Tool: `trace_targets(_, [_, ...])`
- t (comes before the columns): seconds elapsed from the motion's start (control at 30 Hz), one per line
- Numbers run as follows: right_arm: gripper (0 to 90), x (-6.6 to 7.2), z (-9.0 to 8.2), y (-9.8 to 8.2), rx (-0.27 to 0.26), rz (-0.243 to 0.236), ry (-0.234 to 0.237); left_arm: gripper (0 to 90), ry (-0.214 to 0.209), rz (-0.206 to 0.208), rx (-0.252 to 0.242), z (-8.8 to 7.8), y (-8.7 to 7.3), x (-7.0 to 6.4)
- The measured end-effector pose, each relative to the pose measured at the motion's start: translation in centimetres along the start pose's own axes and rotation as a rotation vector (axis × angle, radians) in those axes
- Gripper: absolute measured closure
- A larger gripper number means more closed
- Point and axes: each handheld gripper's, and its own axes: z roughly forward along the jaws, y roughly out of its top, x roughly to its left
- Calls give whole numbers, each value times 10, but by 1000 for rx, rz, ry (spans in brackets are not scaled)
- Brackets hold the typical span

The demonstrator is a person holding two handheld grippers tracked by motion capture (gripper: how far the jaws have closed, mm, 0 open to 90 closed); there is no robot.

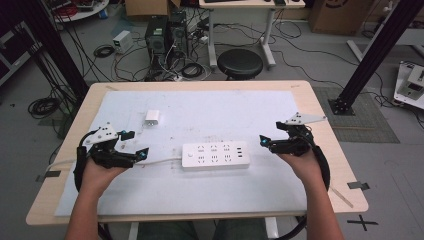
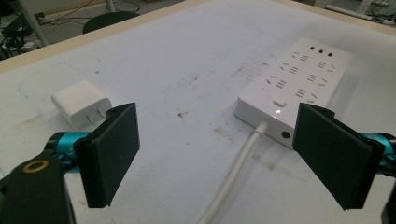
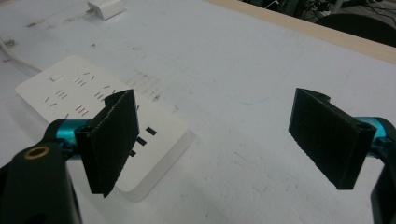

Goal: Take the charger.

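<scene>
— Where are my tools standing?

— I have the left gripper point(image 1: 134, 145) spread wide and holding nothing, low over the table's near left. The right gripper point(image 1: 266, 142) is spread and empty too, just right of the white rectangular plastic power strip point(image 1: 215, 155).

— And the things I'd handle?

— The strip lies flat mid-table on the pale blue mat point(image 1: 210, 112), its white cable point(image 1: 159, 161) running off left towards my left gripper. The small white plastic charger cube point(image 1: 152, 118) sits farther back on the left, well apart from the strip, prongs point(image 2: 97, 115) pointing towards me.

— How will the charger handle?

— I judge it light, rigid and rather slick. I'd pinch its two flat sides, clear of the prongs. The strip looks heavier but could slide when pushed, so I'd steady its right end.

— Anything unclear?

— The cable's far end runs off the table's left edge, and I can't tell whether the strip's small lit dot point(image 2: 278, 111) means power.
</scene>
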Motion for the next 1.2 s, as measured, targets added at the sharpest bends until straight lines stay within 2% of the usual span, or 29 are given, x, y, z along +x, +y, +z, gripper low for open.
trace_targets(0.13, [162, 1, -2, 1, 0, -12, -3, 149, 35, -22, 17, 7, 6, 0])
trace_targets(0.23, [162, 1, -3, 1, -1, -12, -1, 149, 39, -26, 17, 9, 9, 0])
trace_targets(0.27, [162, 2, -3, 1, 3, -19, -3, 149, 65, -44, 17, 18, 18, 1])
trace_targets(0.37, [162, 2, -3, 1, 5, -21, -8, 150, 108, -78, 18, 30, 26, 7])
trace_targets(0.43, [163, 2, -2, 1, 6, -21, -12, 150, 155, -104, 36, 40, 29, 12])
trace_targets(0.6, [162, 3, 1, -1, 18, -13, -23, 154, 236, -133, 97, 69, 36, 25])
trace_targets(0.67, [163, 3, 2, -3, 21, -13, -28, 155, 269, -142, 106, 79, 38, 30])
trace_targets(0.83, [162, 3, 5, -6, 33, -12, -37, 169, 323, -188, 160, 102, 39, 48])
trace_targets(0.9, [162, 3, 6, -6, 37, -10, -40, 169, 350, -208, 153, 110, 37, 54])
trace_targets(0.97, [162, 3, 8, -7, 40, -10, -41, 175, 372, -225, 173, 117, 34, 61])
trace_targets(1.03, [162, 3, 9, -7, 43, -7, -43, 175, 373, -234, 194, 125, 31, 67])
trace_targets(1.1, [162, 5, 11, -7, 46, -3, -43, 175, 403, -235, 198, 130, 28, 72])
trace_targets(1.2, [162, 5, 13, -9, 49, -4, -42, 188, 427, -271, 208, 136, 19, 80])
